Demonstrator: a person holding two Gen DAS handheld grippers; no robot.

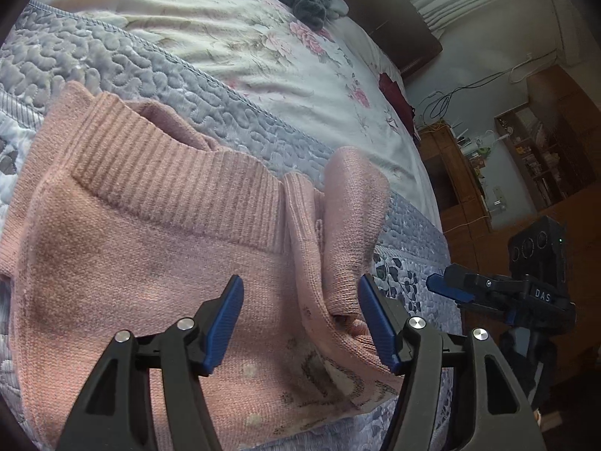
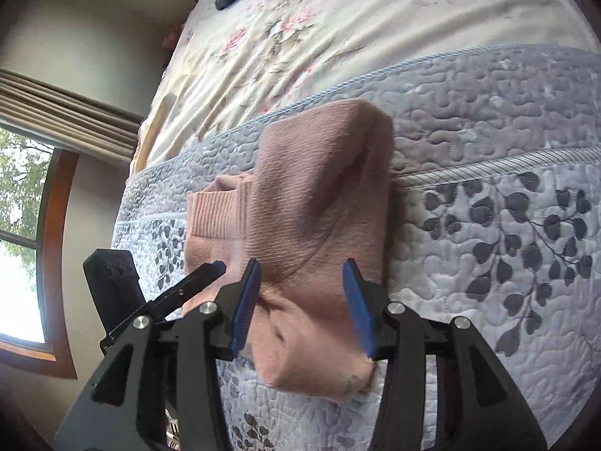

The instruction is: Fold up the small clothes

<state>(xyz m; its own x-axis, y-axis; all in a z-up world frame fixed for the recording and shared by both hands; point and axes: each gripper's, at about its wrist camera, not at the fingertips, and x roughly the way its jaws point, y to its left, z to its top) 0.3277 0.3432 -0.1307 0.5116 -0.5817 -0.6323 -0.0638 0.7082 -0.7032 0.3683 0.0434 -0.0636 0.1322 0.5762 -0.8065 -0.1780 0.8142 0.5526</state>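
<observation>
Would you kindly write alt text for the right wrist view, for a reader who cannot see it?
A folded pink sweater lies on a grey quilted bedspread, with the open right hand-held gripper just above its near end, one blue finger on each side. The left hand-held gripper shows at the sweater's left edge, and a floral sheet covers the bed beyond.

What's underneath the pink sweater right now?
The pink sweater lies on a grey-blue quilted bedspread, which shows all around it. Whatever sits directly beneath the sweater is covered.
</observation>
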